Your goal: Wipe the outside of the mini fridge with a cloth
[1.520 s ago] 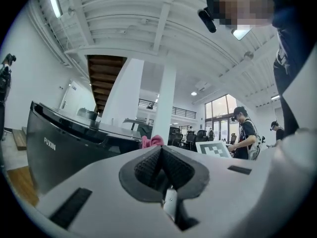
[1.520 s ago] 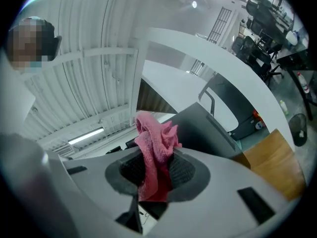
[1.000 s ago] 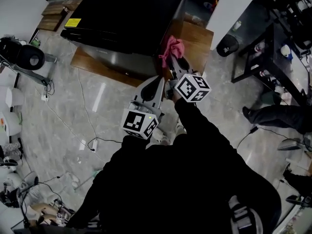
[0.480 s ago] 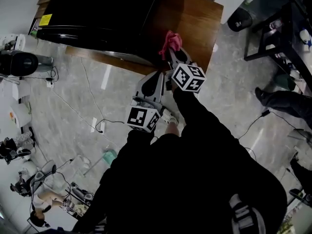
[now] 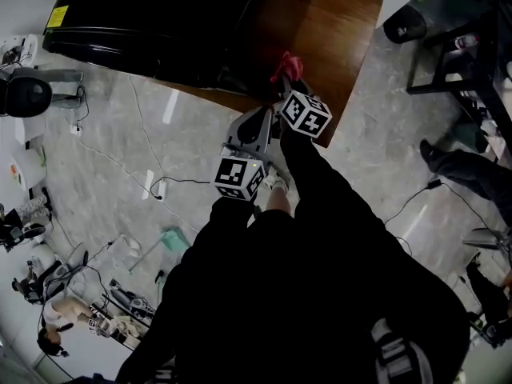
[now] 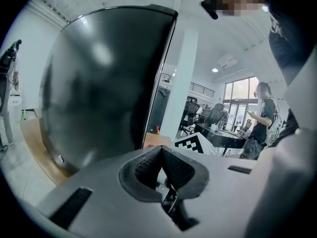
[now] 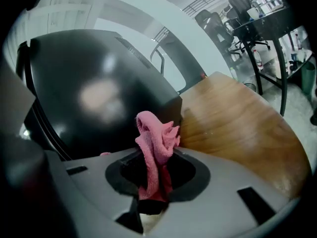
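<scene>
The black mini fridge (image 5: 160,22) stands on a wooden platform (image 5: 328,38); its glossy side fills the left gripper view (image 6: 99,83) and the right gripper view (image 7: 99,98). A pink cloth (image 7: 154,148) is bunched between the jaws of my right gripper (image 7: 153,172), which is shut on it and sits just short of the fridge's lower corner. In the head view the cloth (image 5: 285,64) shows beyond the right gripper (image 5: 290,82). My left gripper (image 6: 161,165) is shut with nothing in it, held beside and behind the right one (image 5: 254,126).
Cables (image 5: 152,174) trail over the grey tiled floor to the left. A black desk frame (image 5: 472,46) and a person's legs (image 5: 464,166) are at the right. Another person (image 6: 260,115) stands by desks in the background. Clutter lies at lower left (image 5: 48,294).
The view has shifted closer to the fridge and platform. Both grippers, with the pink cloth, now sit nearer the fridge's lower corner than before.
</scene>
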`<state>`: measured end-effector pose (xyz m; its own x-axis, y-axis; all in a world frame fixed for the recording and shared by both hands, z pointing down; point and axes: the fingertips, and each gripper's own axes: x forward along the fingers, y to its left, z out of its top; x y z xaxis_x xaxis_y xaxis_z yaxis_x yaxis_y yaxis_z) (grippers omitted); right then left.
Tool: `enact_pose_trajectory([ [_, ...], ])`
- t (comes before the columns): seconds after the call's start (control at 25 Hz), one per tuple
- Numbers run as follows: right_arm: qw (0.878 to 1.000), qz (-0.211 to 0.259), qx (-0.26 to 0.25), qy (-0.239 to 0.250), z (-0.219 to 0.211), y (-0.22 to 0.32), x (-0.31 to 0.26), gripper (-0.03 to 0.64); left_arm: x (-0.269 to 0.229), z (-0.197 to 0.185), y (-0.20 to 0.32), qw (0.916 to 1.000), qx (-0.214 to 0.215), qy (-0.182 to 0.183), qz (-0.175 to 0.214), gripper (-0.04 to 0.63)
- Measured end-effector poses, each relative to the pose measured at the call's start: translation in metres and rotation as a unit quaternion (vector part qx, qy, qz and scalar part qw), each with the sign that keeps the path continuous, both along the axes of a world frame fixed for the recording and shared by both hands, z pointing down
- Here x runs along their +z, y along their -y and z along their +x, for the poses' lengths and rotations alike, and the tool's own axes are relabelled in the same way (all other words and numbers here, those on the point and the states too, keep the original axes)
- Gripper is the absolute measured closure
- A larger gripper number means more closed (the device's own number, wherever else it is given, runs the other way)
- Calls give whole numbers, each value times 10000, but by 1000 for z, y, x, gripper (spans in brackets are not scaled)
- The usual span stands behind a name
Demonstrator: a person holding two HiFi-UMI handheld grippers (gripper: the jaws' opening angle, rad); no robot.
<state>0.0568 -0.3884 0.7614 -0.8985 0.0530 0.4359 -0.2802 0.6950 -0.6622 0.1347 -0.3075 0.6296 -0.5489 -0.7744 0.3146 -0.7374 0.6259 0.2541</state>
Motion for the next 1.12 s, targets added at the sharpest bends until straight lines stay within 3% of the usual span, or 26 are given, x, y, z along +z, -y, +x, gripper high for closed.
enact_pose_trajectory([
  [0.16,9991,167,-141,-365,-1,-1,18,525,17,1,-1,9998,-54,-212,-28,589],
  [0.4,9956,201,-605,-685,5,5,17,515,0,2,-9,9997,-118,-201,31,589],
  [0.56,9949,466,-874,-197,35,7,-45,515,-19,20,-28,9980,-128,-574,244,589],
  [0.68,9869,809,-1326,440,59,-6,-111,514,-46,30,-48,9985,-174,-471,220,589],
  [0.76,9745,1134,-1717,896,70,-15,-157,514,-73,30,-60,9989,-239,-295,277,589],
  [0.88,9458,1832,-2235,1486,87,-20,-220,512,-120,31,-64,9992,-186,121,323,589],
  [1.12,8874,2768,-2636,2576,107,-44,-309,512,-191,31,-81,9965,-339,708,293,589],
])
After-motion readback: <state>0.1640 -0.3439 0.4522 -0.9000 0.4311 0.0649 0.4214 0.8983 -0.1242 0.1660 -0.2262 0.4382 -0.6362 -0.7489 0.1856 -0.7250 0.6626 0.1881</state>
